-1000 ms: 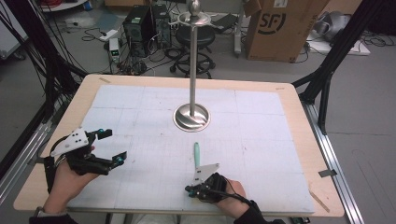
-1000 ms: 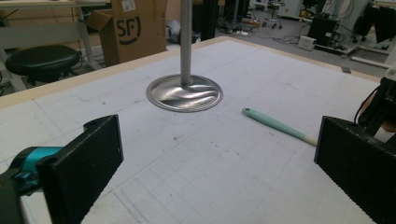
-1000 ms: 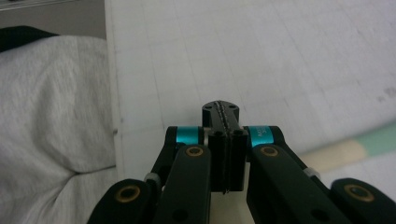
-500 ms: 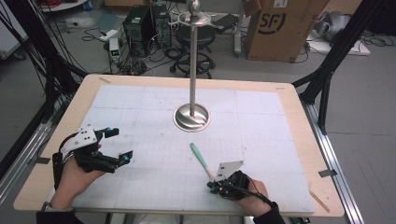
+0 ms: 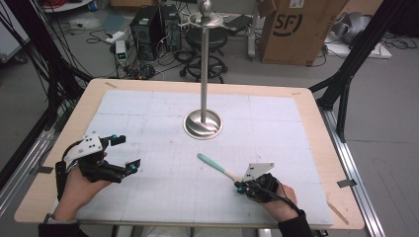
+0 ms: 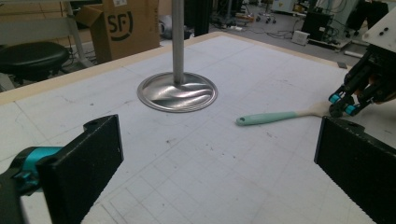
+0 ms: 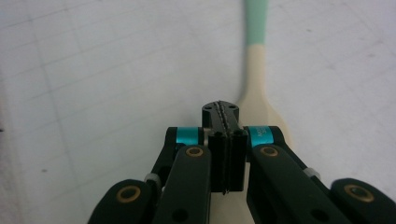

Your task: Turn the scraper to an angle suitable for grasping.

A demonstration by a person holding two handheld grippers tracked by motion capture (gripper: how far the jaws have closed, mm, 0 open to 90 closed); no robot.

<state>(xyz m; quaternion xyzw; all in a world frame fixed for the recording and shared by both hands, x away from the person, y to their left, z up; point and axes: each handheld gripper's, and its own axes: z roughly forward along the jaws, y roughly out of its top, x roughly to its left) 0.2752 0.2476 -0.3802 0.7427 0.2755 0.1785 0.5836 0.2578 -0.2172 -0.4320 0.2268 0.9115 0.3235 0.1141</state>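
Altogether one spatula (image 5: 217, 166), one stand (image 5: 203, 123); right gripper (image 5: 240, 186) clamps the spatula, left gripper (image 5: 124, 154) gapes empty.

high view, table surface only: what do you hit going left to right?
left gripper → metal stand base → spatula → right gripper, its jaws closed at the spatula's pale end.

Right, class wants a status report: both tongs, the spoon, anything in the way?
Left tongs open, holding nothing. Right tongs shut at the wide end of the spoon, grip unclear. Spoon flat on mat, near the metal stand.
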